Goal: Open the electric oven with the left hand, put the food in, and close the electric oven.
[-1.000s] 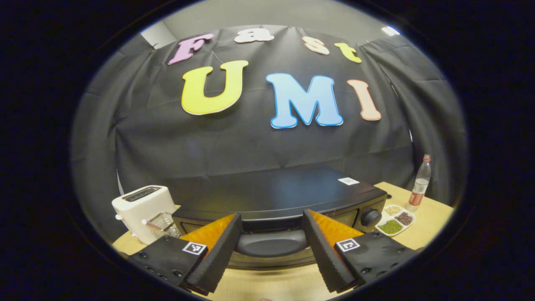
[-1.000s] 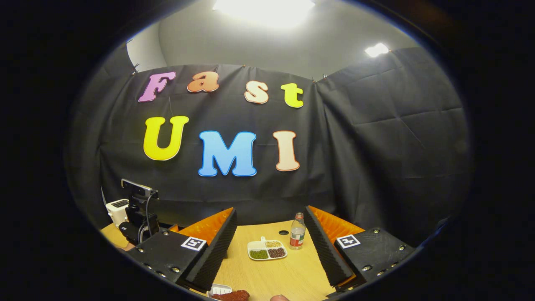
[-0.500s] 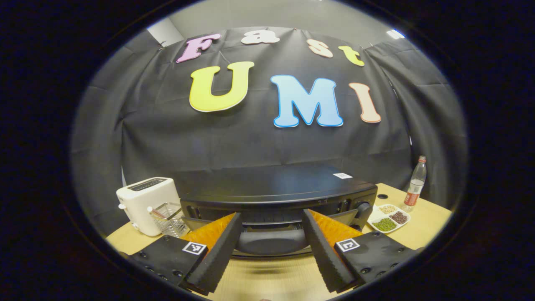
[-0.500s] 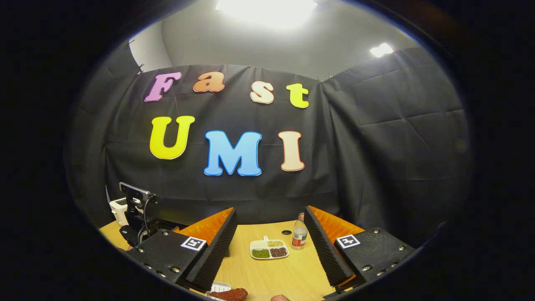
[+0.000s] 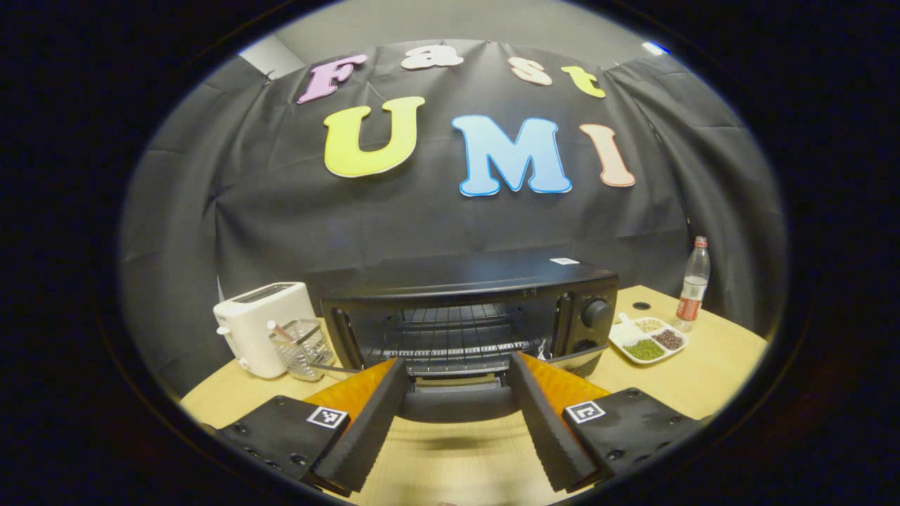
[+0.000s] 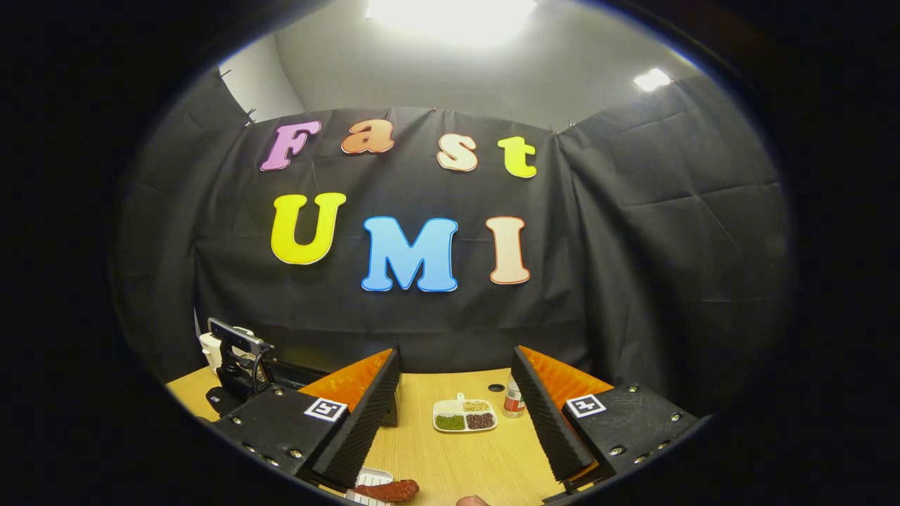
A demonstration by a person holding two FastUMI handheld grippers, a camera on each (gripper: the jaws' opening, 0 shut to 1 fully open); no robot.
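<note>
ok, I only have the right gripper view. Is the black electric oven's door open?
Observer: Yes. In the left gripper view the black electric oven has its door folded down towards the camera.
Operator: Left hand-held gripper on it?
Observer: The door's dark handle lies between the fingers of the open left hand-held gripper. I can't confirm contact.
Operator: Anything inside?
Observer: Just a metal wire rack, with no food on it.
</note>
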